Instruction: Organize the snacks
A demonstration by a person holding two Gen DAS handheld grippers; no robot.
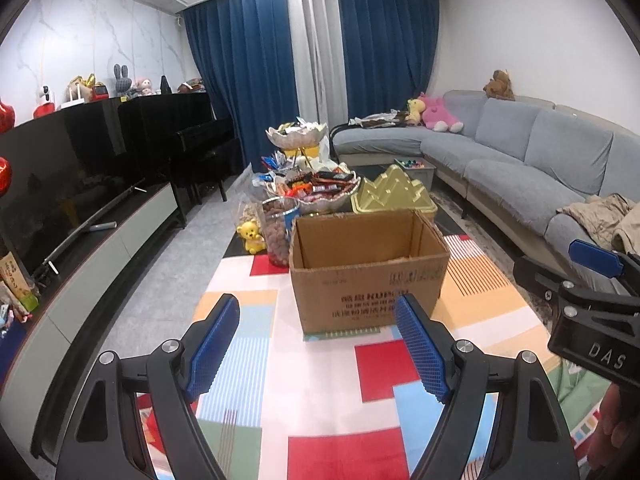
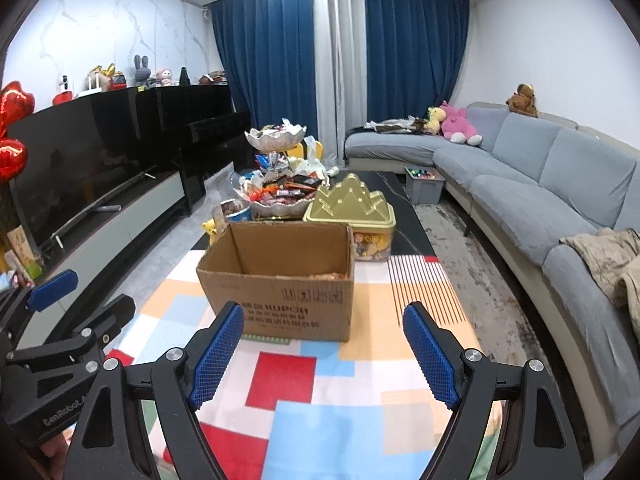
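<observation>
An open brown cardboard box stands on the colourful cloth; it also shows in the right wrist view, with something orange low inside. Behind it a two-tier silver bowl stand holds wrapped snacks. A gold mountain-lid tin and a clear jar of nuts stand beside it. My left gripper is open and empty, short of the box. My right gripper is open and empty, also short of the box. Each gripper shows at the other view's edge.
A patchwork cloth covers the near table. A yellow bear toy sits left of the jar. A TV and low cabinet run along the left. A grey sofa curves along the right, with a grey bin by it.
</observation>
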